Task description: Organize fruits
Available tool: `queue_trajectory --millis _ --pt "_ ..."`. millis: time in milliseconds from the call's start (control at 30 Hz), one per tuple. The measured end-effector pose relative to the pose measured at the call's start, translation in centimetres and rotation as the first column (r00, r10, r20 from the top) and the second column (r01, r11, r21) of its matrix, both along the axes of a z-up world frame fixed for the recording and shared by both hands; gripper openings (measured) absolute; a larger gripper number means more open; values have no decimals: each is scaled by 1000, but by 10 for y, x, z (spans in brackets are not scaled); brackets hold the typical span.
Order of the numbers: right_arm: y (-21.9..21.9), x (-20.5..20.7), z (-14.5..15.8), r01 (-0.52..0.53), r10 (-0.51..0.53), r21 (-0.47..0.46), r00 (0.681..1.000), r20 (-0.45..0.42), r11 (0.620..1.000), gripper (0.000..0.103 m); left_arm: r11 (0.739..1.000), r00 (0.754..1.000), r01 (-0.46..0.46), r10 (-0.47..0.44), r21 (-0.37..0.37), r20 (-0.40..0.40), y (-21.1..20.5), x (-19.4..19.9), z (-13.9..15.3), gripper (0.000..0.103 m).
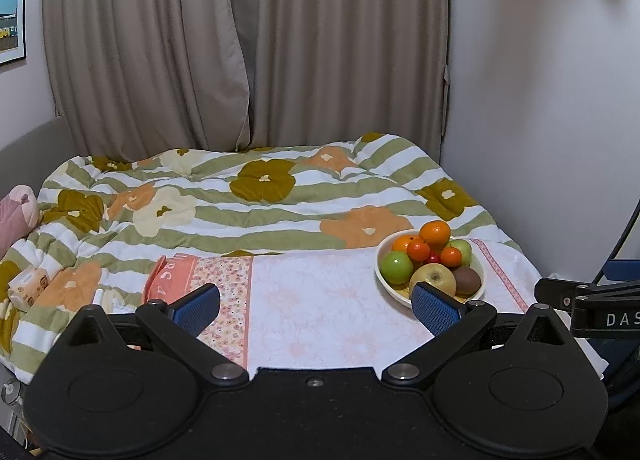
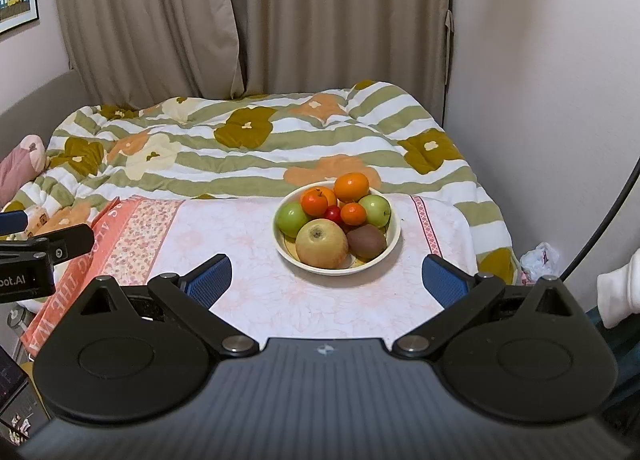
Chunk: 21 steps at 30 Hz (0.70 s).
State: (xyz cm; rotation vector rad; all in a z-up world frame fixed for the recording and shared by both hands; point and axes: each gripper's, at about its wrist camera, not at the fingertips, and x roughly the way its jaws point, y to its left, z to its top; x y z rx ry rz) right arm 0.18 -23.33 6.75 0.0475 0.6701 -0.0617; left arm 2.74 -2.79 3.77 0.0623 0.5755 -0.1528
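A cream bowl [image 2: 394, 238] [image 1: 378, 260] piled with fruit stands on a pale pink flowered cloth [image 2: 248, 244] [image 1: 320, 300] spread over the bed. In it lie a big yellow apple [image 2: 321, 244], a brown kiwi [image 2: 366, 241], two green apples [image 2: 291, 217] [image 2: 375, 210], several oranges [image 2: 351, 187] and a small red fruit [image 2: 332, 214]. My right gripper [image 2: 327, 280] hangs open just in front of the bowl with nothing between its blue pads. My left gripper [image 1: 318, 306] is open too, over the cloth; the bowl sits behind its right finger [image 1: 438, 310].
A striped flowered duvet [image 2: 260, 140] covers the bed, with curtains [image 2: 280, 20] behind and a wall [image 2: 540, 100] on the right. A pink cushion [image 1: 16, 216] and a tissue pack [image 1: 28, 286] lie at the left. A white plastic bag [image 2: 538, 258] sits at the bed's right edge.
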Motion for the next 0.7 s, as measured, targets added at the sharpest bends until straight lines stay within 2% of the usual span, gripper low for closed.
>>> queue_trajectory --millis 400,567,700 --pt "-2 1 0 3 -3 2 1000 2 1000 103 999 1000 -29 29 20 -5 -1 2 -1 103" --pt "-1 1 -1 6 -6 8 1000 0 1000 103 997 998 -56 55 58 12 -2 3 -2 103" --pt "1 3 -3 2 -2 9 1000 -5 1000 103 998 999 -53 54 28 -2 2 5 -4 103"
